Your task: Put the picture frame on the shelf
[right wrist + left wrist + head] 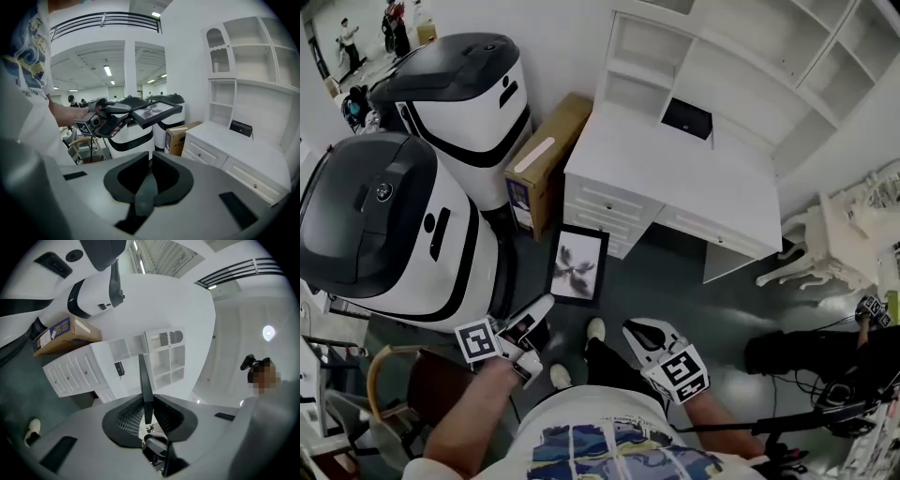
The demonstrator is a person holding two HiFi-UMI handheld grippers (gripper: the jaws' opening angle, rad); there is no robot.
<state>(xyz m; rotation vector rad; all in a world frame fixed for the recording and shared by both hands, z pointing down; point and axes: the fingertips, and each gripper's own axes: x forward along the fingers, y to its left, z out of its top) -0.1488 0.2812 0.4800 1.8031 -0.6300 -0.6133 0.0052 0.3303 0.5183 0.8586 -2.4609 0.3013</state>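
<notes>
A black-edged picture frame (pixel 578 265) with a dark flower print is clamped by its edge in the left gripper (pixel 148 403); the right gripper (pixel 151 158) is seen closed, empty

- Two white-and-black domed machines (pixel 384 234), side by side at left.
- Cardboard box (pixel 546 161), standing between one machine and the white desk (pixel 675 161).
- Small black device (pixel 686 118) on the desktop.

- Picture frame (pixel 578 265): black rim, pale print w/ dark leafy motif. Up in the air, roughly flat, face up, one edge clamped in left gripper (pixel 542 309).
- Shelf (pixel 647 58): white, open cubbies, upright vs. wall, well apart from frame.
</notes>
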